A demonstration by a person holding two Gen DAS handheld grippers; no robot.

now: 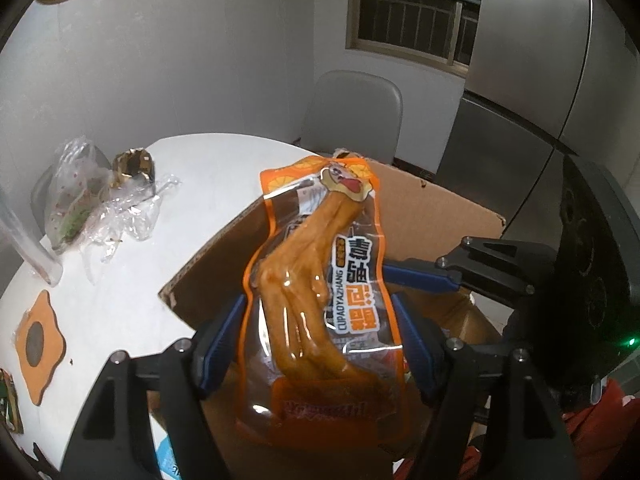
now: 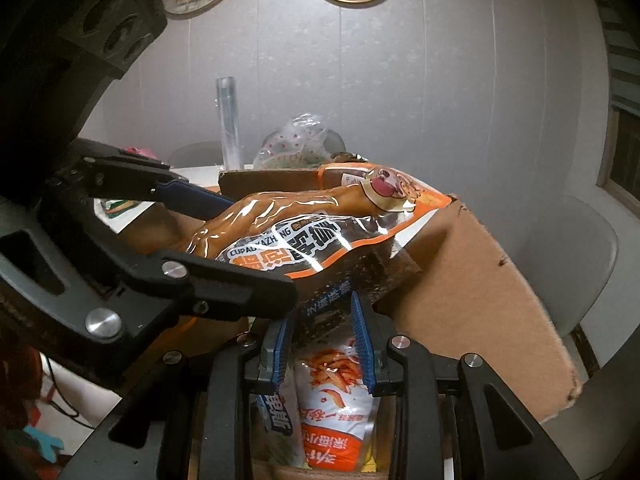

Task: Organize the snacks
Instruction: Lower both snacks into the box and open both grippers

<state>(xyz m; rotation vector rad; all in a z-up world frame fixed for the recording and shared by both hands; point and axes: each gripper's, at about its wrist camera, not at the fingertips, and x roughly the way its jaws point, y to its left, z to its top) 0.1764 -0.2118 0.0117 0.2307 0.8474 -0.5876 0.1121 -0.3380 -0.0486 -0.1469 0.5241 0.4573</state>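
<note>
Lettering reading "CUPAOYAZHANG" is printed beside large orange and black Chinese characters on the orange snack packet (image 1: 320, 280), which carries a cartoon mascot at its top edge and shows a glossy brown piece through a clear window. The packet is clamped between the blue pads of the left gripper (image 1: 320, 344) and is held tilted over the open cardboard box (image 1: 432, 216), above the box's interior.

The right gripper (image 2: 326, 344) is drawn nearly together, its pads pinching a dark speckled packet (image 2: 360, 280) printed with pale blue characters that cannot be read clearly. That packet lies directly under the orange one and appears to touch it.

Inside the box, a white and orange pouch (image 2: 336, 412) with red Chinese lettering and a picture of red strips is stood beneath the right gripper, and a blue-lettered packet (image 2: 276, 416) is seen just beside it.

On the white table (image 1: 120, 300), well apart from the box, a crumpled clear plastic bag (image 1: 80, 192), a gold foil wrapper (image 1: 134, 166) and an orange coaster (image 1: 38, 344) are placed.
</note>
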